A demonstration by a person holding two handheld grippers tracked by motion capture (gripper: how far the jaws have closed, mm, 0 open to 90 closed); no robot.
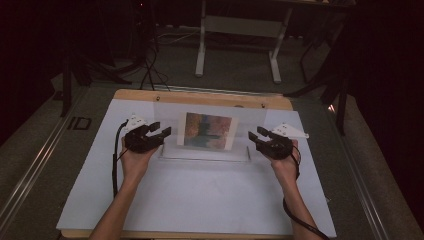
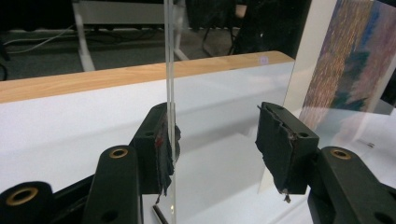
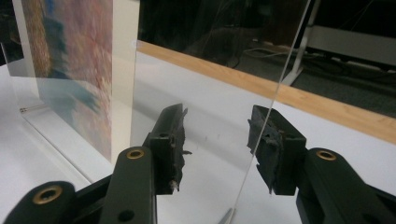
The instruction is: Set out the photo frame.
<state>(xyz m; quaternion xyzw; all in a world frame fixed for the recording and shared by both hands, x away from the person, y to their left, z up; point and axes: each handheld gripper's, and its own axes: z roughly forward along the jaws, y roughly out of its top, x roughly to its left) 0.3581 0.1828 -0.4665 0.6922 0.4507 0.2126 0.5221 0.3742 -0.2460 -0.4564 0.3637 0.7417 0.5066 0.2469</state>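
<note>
A clear acrylic picture stand [image 1: 169,111] stands upright on the white board, with a colourful landscape print [image 1: 207,131] in its middle. My left gripper [image 1: 161,129] is open at the stand's left side. In the left gripper view the sheet's edge [image 2: 170,70] runs between the jaws of my left gripper [image 2: 215,135], close against the left pad [image 2: 163,147]; the print [image 2: 355,60] shows to the right. My right gripper [image 1: 256,132] is open at the stand's right side. There the clear sheet [image 3: 205,84] sits between the jaws of the right gripper [image 3: 217,135], its edge near the right pad [image 3: 264,144].
The white board [image 1: 200,200] lies on a wooden table whose far edge [image 1: 200,96] shows behind the stand. Beyond it, white desk legs [image 1: 201,45] and dark stands with cables [image 1: 147,65] rest on the grey floor.
</note>
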